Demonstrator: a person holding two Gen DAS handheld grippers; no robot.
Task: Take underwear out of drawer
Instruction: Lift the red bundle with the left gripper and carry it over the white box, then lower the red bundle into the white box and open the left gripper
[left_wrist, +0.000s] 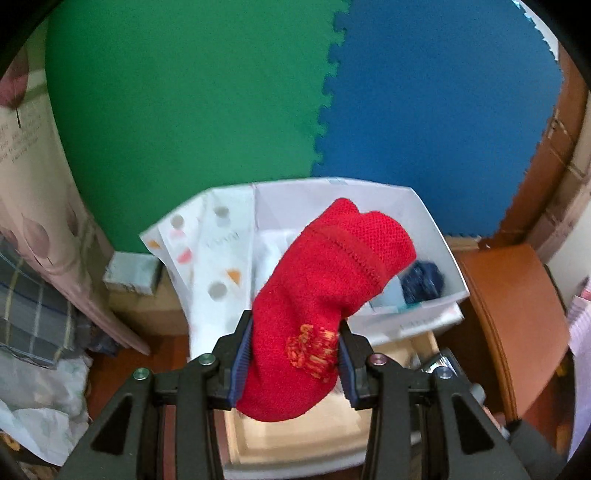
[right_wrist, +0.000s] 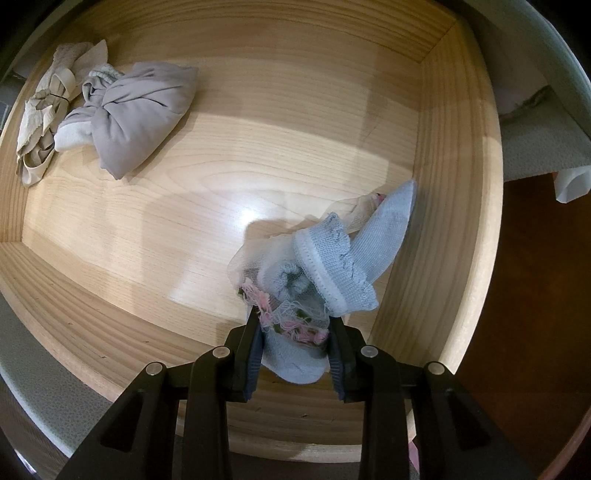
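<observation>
**A:** Black tongs fill the foreground of both views. How much of the task can be judged as done?

**B:** Part of it. The wooden drawer (right_wrist: 258, 155) is seen mostly bare. A grey knotted bundle (right_wrist: 136, 118) and a beige garment (right_wrist: 40, 122) are left at its far left corner. A pale blue knitted piece (right_wrist: 332, 266), tangled with sheer netting and pink floral trim, is pinched in the right tongs (right_wrist: 295, 332) near the right wall, so it is gripped but not yet taken out.

**A:** And the other side?

**B:** A red knitted piece (left_wrist: 325, 291) with orange stitching is clamped in the left tongs (left_wrist: 295, 343), held clear above a white open box (left_wrist: 424, 221). A dark blue item (left_wrist: 423, 280) is seen in that box, so some things are judged to be moved already.

**A:** What cannot be made out?

**B:** The red piece looks more like a sock than underwear; that cannot be settled. The box's contents are largely covered by it. The blue piece's lower end is hidden between the jaws. No drawer is recognised with certainty in the left view, and the left view's edges are blurred.
</observation>
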